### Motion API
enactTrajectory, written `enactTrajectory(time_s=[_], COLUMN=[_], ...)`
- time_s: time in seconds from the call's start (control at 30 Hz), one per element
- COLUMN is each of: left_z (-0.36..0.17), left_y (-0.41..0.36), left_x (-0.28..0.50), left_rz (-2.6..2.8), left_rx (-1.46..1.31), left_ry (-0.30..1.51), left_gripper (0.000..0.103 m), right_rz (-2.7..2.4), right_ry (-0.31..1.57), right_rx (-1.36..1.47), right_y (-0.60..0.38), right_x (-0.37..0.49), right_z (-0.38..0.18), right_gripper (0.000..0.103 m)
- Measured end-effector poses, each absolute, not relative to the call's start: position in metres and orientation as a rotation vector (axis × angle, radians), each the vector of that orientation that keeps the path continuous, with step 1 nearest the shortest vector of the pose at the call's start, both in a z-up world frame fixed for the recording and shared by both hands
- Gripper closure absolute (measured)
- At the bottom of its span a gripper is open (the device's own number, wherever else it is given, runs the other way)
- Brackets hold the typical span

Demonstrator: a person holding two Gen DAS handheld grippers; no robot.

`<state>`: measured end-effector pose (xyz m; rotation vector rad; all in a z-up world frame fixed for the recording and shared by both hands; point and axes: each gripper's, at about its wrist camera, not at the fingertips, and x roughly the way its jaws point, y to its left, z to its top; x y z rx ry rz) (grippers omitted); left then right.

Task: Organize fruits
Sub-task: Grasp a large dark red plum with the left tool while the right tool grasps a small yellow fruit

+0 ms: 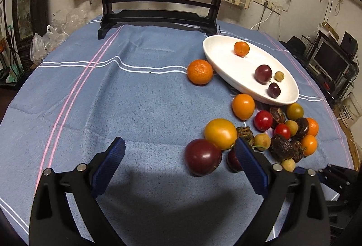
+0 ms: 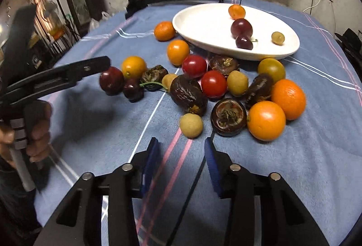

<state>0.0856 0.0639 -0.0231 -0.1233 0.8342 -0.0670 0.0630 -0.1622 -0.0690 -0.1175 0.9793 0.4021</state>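
A white oval plate (image 1: 210, 49) (image 2: 181, 22) holds a small orange, a plum, a cherry and a longan. In front of it a heap of fruit lies on the blue cloth: oranges (image 2: 265, 120), red tomatoes (image 2: 213, 84), dark wrinkled fruits (image 2: 228, 117), longans. My left gripper (image 1: 179, 142) is open wide; a dark red plum (image 1: 202, 156) (image 2: 111, 80) lies between its fingers, close to the right finger (image 1: 246, 160), untouched by the pads. My right gripper (image 2: 181, 142) stands open with narrow jaws and nothing between them; a longan (image 2: 191, 125) lies just ahead of it.
A dark wooden screen stand (image 1: 158, 15) sits at the table's far edge. Plastic bags (image 1: 52, 37) lie beyond the left edge. A hand (image 2: 38, 130) holds the left gripper's handle. A single orange (image 1: 200, 71) rests beside the plate. The round table drops off at right.
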Motion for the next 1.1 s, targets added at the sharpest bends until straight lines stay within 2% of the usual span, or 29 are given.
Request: enactTrajectory(time_s=[0.07,0.1,0.13,0.47,0.87,0.93,0.97,1.1], left_z=[-0.023,-0.023,-0.023,-0.034,-0.042,-0.047,-0.048,-0.049], left_y=[0.065,0.065,0.065,0.044,0.063,0.066,0.066,0.054], left_x=[0.085,0.085,0.085,0.085,0.094,0.099,0.099,0.101], left_rz=[-0.069,-0.07,-0.072,-0.183,-0.194,-0.178,-0.179,-0.171], left_rx=[-0.126,-0.125,-0.126,-0.095,-0.152,-0.169,-0.169,-0.103], left_ry=[0.835,0.836,0.838,0.908,0.962,0.983,0.992,0.978], left_gripper=[0.008,0.008,0.008,0.008,0.008,0.016,0.025,0.032], right_rz=[0.386,0.37,0.347,0.46,0.499,0.501,0.502,0.5], right_ry=[0.975,0.97,0.963,0.97,0.949,0.943,0.94,0.939], right_rx=[-0.121,-0.126,-0.128,0.103,0.076,0.071,0.071,0.075], right_y=[-0.158,-0.157,-0.157,-0.19,-0.183,-0.182,-0.182,-0.185], right_x=[0.069,0.072,0.074,0.08,0.073,0.072,0.071,0.069], right_z=[-0.069,-0.069,-0.069,-0.073,-0.068,-0.067,-0.066,-0.066], right_gripper=[0.066,0.077,0.08,0.08,0.08,0.08,0.08,0.08])
